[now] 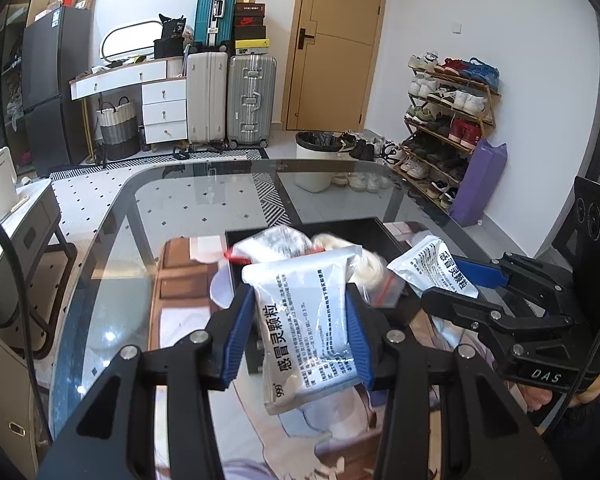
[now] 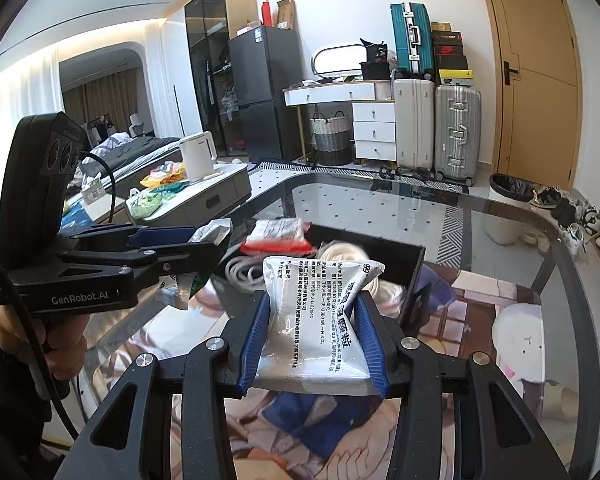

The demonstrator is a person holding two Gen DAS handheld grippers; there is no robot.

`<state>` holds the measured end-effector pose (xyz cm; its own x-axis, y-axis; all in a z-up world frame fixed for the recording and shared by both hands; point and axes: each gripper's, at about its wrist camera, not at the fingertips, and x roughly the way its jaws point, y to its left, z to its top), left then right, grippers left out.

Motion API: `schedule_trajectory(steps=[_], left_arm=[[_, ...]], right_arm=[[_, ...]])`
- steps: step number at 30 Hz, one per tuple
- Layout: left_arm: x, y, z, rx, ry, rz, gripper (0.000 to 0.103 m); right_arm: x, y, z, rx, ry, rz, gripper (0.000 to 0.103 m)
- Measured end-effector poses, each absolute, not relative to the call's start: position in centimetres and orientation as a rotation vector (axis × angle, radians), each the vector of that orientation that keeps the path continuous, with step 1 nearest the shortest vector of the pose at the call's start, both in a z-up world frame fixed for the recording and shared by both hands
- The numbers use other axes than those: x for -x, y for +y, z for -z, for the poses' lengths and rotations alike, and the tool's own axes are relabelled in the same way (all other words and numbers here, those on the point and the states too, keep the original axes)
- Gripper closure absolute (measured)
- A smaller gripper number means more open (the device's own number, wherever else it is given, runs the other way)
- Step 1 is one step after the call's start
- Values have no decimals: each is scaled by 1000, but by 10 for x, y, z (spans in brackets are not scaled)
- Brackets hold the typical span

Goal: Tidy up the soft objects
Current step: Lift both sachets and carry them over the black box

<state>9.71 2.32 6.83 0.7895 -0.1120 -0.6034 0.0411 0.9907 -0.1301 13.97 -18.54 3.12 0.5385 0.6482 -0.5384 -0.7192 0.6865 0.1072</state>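
Two white medicine sachets with black print hang above a black tray (image 1: pixel 340 225) on the glass table. My left gripper (image 1: pixel 298 296) is shut on one sachet (image 1: pixel 308 340), its blue pads pressing both sides. To its right, my right gripper (image 1: pixel 440 280) is shut on the second sachet (image 1: pixel 428 260). In the right wrist view that sachet (image 2: pixel 316 332) sits between the right gripper (image 2: pixel 315 300) pads, over the tray (image 2: pixel 414 276). The left gripper (image 2: pixel 208 242) is at the left, level with it, its sachet (image 2: pixel 212 230) sticking out. The tray holds a red-sealed bag (image 1: pixel 276 244) and white cord (image 2: pixel 240 272).
A printed mat (image 2: pixel 500 300) lies under the tray on the glass table (image 1: pixel 260 164). A hand (image 2: pixel 20 332) grips the left tool. Beyond the table are a white bin (image 1: pixel 316 160), a shoe rack (image 1: pixel 448 120), suitcases (image 1: pixel 228 100) and a side table with a kettle (image 2: pixel 196 158).
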Motion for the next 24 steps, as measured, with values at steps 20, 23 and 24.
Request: schedule_trajectory(steps=[20,23,24], left_arm=[[-163,7,-58,67,673,88,59],[-166,5,-56,55,670,80,59],[-167,4,-55,52,671,80,59]], right_arm=[[-202,-163,-24,36,636,-752,59],[-207,-162,-20,32,643,-753,59],[-209,-161,-18,36,645,-748,59]])
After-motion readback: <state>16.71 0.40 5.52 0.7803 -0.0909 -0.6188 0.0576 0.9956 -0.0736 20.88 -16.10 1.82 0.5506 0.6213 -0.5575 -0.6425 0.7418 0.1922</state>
